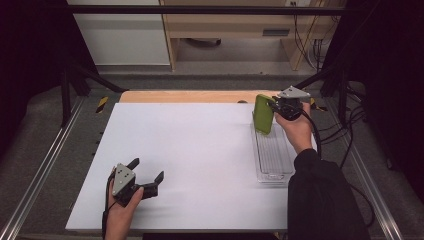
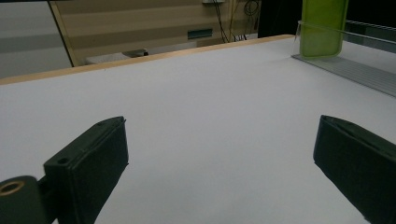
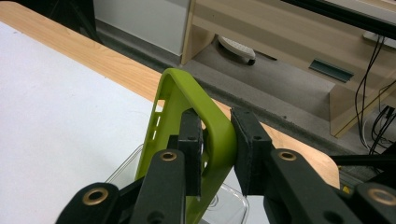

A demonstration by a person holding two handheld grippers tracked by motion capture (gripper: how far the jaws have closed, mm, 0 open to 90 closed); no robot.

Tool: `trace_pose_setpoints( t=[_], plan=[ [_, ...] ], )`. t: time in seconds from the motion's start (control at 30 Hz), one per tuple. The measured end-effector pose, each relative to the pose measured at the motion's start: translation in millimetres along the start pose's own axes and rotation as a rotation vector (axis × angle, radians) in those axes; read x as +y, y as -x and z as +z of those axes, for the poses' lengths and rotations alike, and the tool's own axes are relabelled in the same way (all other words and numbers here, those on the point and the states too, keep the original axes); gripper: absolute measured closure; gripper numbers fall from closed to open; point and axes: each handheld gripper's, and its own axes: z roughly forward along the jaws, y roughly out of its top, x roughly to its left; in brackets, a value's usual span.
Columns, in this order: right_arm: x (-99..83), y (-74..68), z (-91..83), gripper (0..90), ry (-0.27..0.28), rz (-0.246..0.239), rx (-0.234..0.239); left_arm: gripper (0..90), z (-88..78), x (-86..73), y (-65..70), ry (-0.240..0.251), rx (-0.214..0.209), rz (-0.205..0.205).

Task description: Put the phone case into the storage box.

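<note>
A lime-green phone case (image 1: 263,114) stands on edge over the far end of a clear plastic tray (image 1: 274,160) at the table's right side. My right gripper (image 1: 274,107) is shut on the case's upper corner. In the right gripper view both pads clamp the case's rim (image 3: 187,102), with the tray's corner (image 3: 229,200) just below. My left gripper (image 1: 147,170) rests near the front left of the white tabletop, jaws open and nothing between them. In the left gripper view, my left gripper (image 2: 224,140) faces bare table, and the case (image 2: 323,28) stands far off at the upper right.
The white board (image 1: 200,150) covers a wooden table whose far edge (image 1: 185,96) shows as a tan strip. Metal rails run along both sides. A cable trails from the right gripper past the sleeve (image 1: 320,195).
</note>
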Motion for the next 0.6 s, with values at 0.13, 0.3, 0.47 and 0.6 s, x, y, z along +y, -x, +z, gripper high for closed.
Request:
trace_pose_setpoints(
  t=[0.13,0.3,0.47,0.6],
  plan=[
    [0.2,-0.7,0.6,74.4,-0.004,0.001,-0.014,2.8,-0.4,0.2,-0.2,0.002,0.001,-0.001],
    [1.1,-2.4,2.0,74.4,-0.001,0.003,-0.021,2.9,-0.5,0.3,-0.3,0.003,0.001,0.0],
    [1.7,-3.2,3.0,74.2,-0.001,0.005,-0.025,2.9,-0.8,0.5,-0.4,0.005,0.001,-0.004],
    [2.1,-3.3,3.7,73.8,-0.005,0.01,-0.029,2.8,-0.9,0.7,-0.5,0.006,0.001,0.0]
  ],
)
